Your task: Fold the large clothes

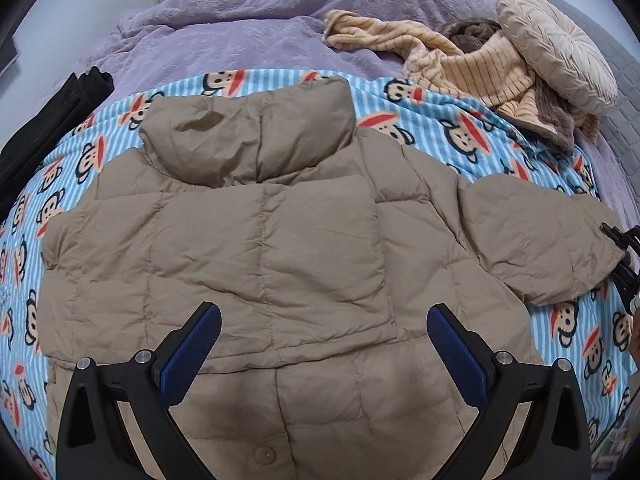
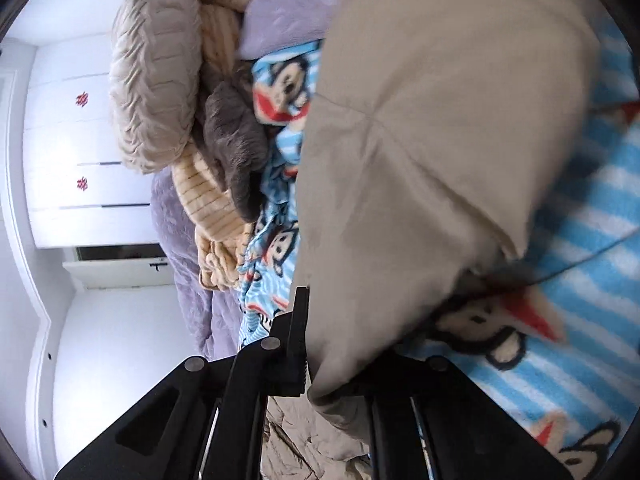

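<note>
The tan puffer jacket (image 1: 256,248) lies spread on the bed, on a blue striped cartoon blanket (image 1: 448,128), with its collar at the far end and its hem running under the left gripper (image 1: 324,336). That gripper's jaws stand released, wide apart, hovering above the lower body of the jacket with nothing between the 2 blue pads (image 1: 192,352); a button shows just below them on the near edge. One side panel already seems to be turned in over the middle, judging by the raised flap edge that runs across just ahead of the jaws.

The remaining sleeve (image 1: 536,240) stretches away to the right of the left jaws, its long axis running roughly sideways from shoulder to cuff. At its cuff end the right gripper (image 2: 340,360) is clenched on the sleeve (image 2: 420,152): in the right wrist view the fabric passes between the jaws and bulges out ahead of them, lifted off the blanket (image 2: 580,240).

So the coming move turns on the right hand, which holds the cuff and is far nearer to it than the left. The sleeve probably needs carrying across toward the left jaws, over the jacket body, while the left gripper is placed to press or steady the middle.

Beyond the collar lie a purple quilt (image 1: 248,32), a striped yellow garment (image 1: 472,64) and a round pleated cushion (image 1: 560,44).
</note>
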Tool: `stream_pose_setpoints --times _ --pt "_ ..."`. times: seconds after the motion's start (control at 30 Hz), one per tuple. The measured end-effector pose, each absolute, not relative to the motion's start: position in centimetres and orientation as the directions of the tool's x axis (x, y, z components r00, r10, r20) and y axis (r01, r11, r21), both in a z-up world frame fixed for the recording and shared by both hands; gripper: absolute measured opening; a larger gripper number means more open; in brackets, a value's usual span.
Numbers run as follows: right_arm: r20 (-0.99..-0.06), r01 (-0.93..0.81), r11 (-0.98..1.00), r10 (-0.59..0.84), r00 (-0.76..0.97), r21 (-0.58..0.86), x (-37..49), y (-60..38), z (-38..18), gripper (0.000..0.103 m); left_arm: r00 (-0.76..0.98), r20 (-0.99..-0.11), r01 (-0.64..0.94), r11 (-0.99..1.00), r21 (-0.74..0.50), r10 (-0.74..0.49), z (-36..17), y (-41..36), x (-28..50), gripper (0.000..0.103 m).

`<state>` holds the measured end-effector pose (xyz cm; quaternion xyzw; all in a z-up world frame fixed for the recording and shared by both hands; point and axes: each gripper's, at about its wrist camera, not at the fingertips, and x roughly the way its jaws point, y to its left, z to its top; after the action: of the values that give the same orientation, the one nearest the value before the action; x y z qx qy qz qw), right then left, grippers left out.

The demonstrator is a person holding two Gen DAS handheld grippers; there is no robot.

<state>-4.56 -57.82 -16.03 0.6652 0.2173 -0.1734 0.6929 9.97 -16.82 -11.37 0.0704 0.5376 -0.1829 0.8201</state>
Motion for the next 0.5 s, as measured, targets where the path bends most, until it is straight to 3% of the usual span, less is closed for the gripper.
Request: stream_pose_setpoints --times 0.3,0.5 --pt "-0.551 0.383 0.554 0.17 0.817 0.739 7.4 -47.3 -6.5 0.008 0.42 -0.889 0.281 0.958 -0.064 -0.183 -10.9 -11.6 11.5 0.103" --pt "-0.679 0.172 0.878 0.208 0.704 0.447 15.1 -33.1 -4.7 0.008 0.422 -0.893 0.219 0.974 -0.064 -0.154 -12.1 -7.4 11.8 0.103"
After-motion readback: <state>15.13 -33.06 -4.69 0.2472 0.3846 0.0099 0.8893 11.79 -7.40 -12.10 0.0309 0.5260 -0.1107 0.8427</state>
